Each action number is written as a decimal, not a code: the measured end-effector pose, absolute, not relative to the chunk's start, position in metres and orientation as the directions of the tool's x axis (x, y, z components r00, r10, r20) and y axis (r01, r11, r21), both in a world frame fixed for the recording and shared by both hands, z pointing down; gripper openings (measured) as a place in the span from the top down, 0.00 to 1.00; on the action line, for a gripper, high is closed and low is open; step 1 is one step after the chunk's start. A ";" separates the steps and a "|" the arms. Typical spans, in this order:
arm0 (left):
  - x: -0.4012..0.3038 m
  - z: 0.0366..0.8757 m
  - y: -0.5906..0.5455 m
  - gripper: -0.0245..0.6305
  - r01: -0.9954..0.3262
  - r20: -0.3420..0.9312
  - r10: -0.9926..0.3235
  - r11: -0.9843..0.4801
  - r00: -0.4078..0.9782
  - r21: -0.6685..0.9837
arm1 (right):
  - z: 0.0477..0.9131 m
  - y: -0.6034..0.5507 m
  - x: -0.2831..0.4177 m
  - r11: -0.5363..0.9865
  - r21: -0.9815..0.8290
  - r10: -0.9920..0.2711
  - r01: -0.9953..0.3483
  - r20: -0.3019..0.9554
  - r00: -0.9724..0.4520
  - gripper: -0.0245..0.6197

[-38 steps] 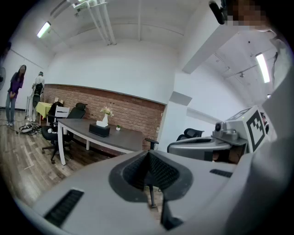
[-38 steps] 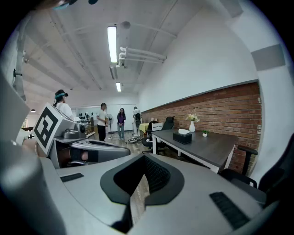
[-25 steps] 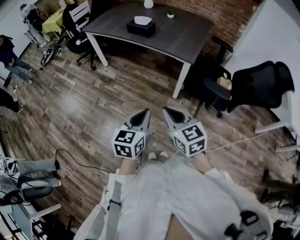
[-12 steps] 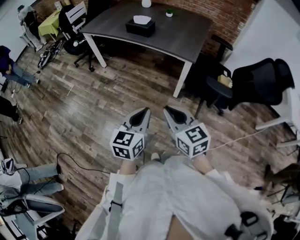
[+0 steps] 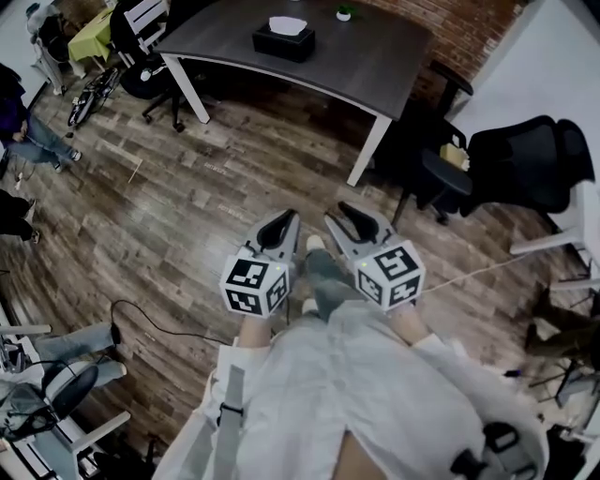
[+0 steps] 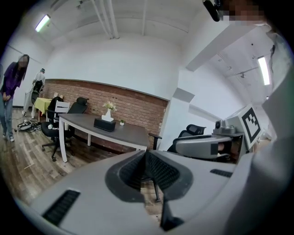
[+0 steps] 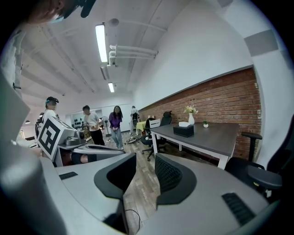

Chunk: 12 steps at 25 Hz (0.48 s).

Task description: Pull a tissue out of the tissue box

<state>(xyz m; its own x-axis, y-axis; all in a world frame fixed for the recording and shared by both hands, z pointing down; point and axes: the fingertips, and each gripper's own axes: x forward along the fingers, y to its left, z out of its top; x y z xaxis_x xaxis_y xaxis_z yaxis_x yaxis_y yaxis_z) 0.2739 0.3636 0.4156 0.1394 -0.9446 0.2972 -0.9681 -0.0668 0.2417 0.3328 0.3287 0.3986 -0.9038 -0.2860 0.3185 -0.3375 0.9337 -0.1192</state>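
Note:
The black tissue box (image 5: 283,41) stands on the far side of a dark grey table (image 5: 356,66), with a white tissue (image 5: 287,24) sticking out of its top. It also shows far off as the tissue box (image 6: 104,124) in the left gripper view and the tissue box (image 7: 183,130) in the right gripper view. Both grippers are held side by side in front of the person, well short of the table. My left gripper (image 5: 279,225) (image 6: 146,152) is shut and empty. My right gripper (image 5: 356,221) (image 7: 144,160) has its jaws opening, with only floor seen between them.
Wood floor lies between me and the table. Black office chairs (image 5: 525,169) stand at the right, another chair (image 5: 141,66) and a bicycle (image 5: 89,94) at the left. People (image 7: 98,121) stand at the left. A vase (image 7: 190,117) and small plant (image 5: 345,12) share the table. A cable (image 5: 150,323) runs along the floor.
The table and box have slid toward the top of the head view as the person walks forward. A leg now shows between the grippers. The right jaws have parted.

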 end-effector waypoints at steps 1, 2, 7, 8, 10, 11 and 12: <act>0.269 0.416 0.358 0.96 -0.968 0.298 -0.945 -0.062 0.136 0.243 | 0.399 0.323 0.328 0.934 -0.118 -0.284 -0.336 0.321 -0.903 0.80; 0.265 0.417 0.353 0.96 -0.968 0.299 -0.945 -0.057 0.132 0.245 | 0.401 0.317 0.323 0.935 -0.118 -0.282 -0.335 0.324 -0.903 0.80; 0.227 0.423 0.314 0.84 -0.969 0.306 -0.948 -0.009 0.087 0.248 | 0.410 0.272 0.288 0.939 -0.130 -0.263 -0.318 0.326 -0.908 0.79; 0.218 0.423 0.305 0.83 -0.970 0.306 -0.949 0.002 0.075 0.244 | 0.410 0.261 0.280 0.942 -0.129 -0.256 -0.310 0.323 -0.911 0.79; 0.202 0.421 0.282 0.80 -0.970 0.304 -0.951 0.021 0.055 0.241 | 0.407 0.237 0.265 0.949 -0.122 -0.242 -0.292 0.317 -0.917 0.79; 0.195 0.419 0.271 0.79 -0.970 0.302 -0.952 0.028 0.048 0.241 | 0.404 0.224 0.258 0.952 -0.120 -0.233 -0.283 0.315 -0.920 0.79; 0.187 0.415 0.260 0.78 -0.970 0.300 -0.953 0.034 0.041 0.240 | 0.402 0.212 0.251 0.955 -0.120 -0.223 -0.271 0.314 -0.923 0.79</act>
